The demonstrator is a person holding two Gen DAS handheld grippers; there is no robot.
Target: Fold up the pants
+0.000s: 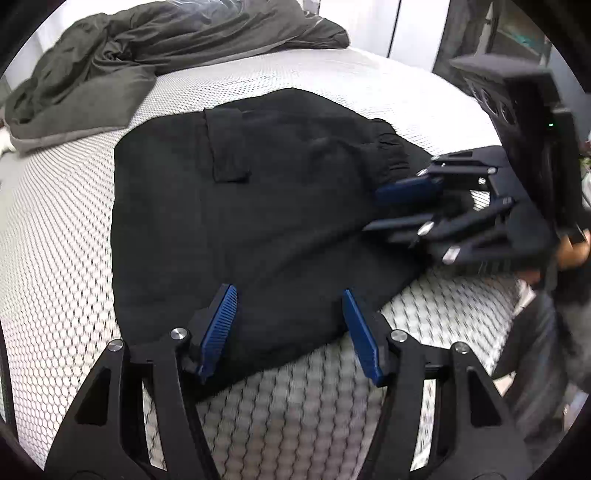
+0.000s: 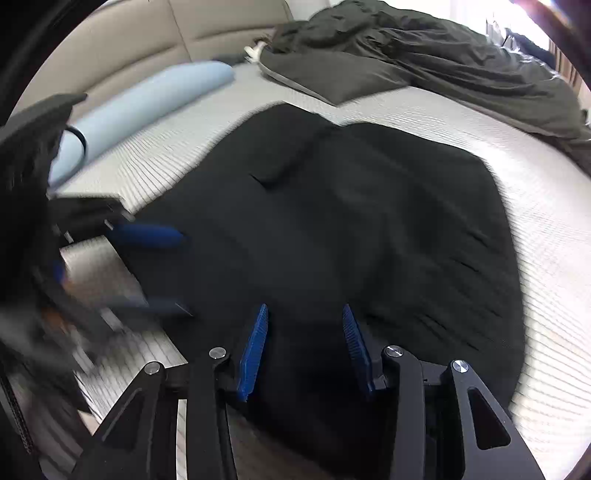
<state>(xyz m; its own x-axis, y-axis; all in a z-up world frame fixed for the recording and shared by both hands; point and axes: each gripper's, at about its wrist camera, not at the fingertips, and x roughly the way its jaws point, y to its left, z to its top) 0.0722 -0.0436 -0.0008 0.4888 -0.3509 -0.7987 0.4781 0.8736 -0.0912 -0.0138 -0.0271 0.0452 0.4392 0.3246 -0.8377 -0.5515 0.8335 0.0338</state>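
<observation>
The black pants [image 1: 258,206] lie folded into a wide flat bundle on the white mattress [image 1: 55,240], with a cargo pocket on top and the cuffs at the right. My left gripper [image 1: 288,290] hovers over the bundle's near edge, its blue pads apart and nothing pinched between them. My right gripper [image 1: 371,210] reaches in from the right by the cuffs, jaws apart. In the right wrist view the pants [image 2: 369,221] fill the middle. There the right gripper [image 2: 304,307] stands open above the cloth, and the blurred left gripper [image 2: 184,274] sits at the left edge.
A crumpled dark grey duvet [image 1: 147,44] lies at the far side of the bed [image 2: 424,48]. A light blue roll [image 2: 147,107] rests along the beige headboard [image 2: 147,33]. The mattress edge drops off at the right, where a person's hand [image 1: 572,251] holds the right gripper.
</observation>
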